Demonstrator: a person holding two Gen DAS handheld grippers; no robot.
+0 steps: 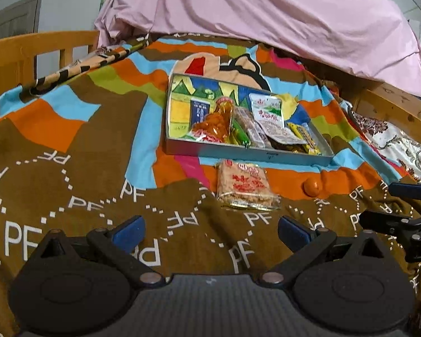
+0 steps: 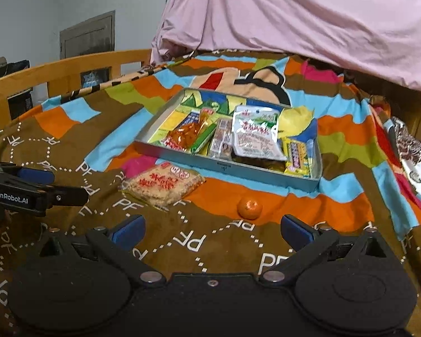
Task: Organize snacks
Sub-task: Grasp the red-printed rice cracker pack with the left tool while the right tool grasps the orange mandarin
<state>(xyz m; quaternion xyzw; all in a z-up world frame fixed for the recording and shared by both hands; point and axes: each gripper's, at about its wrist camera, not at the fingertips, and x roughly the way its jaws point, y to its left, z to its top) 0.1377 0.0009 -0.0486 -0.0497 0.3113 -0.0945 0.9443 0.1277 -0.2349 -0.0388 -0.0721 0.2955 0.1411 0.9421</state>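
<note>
A shallow metal tray lies on the patterned blanket and holds several snack packets, among them a white packet and an orange packet. In front of the tray lie a clear pack of beige crackers with red writing and a small orange fruit. My left gripper is open and empty, just short of the cracker pack. My right gripper is open and empty, just short of the orange fruit. Each gripper shows at the edge of the other's view.
The colourful blanket covers a bed. A pink sheet is heaped behind the tray. A wooden bed rail runs along the left. Patterned white fabric lies at the right.
</note>
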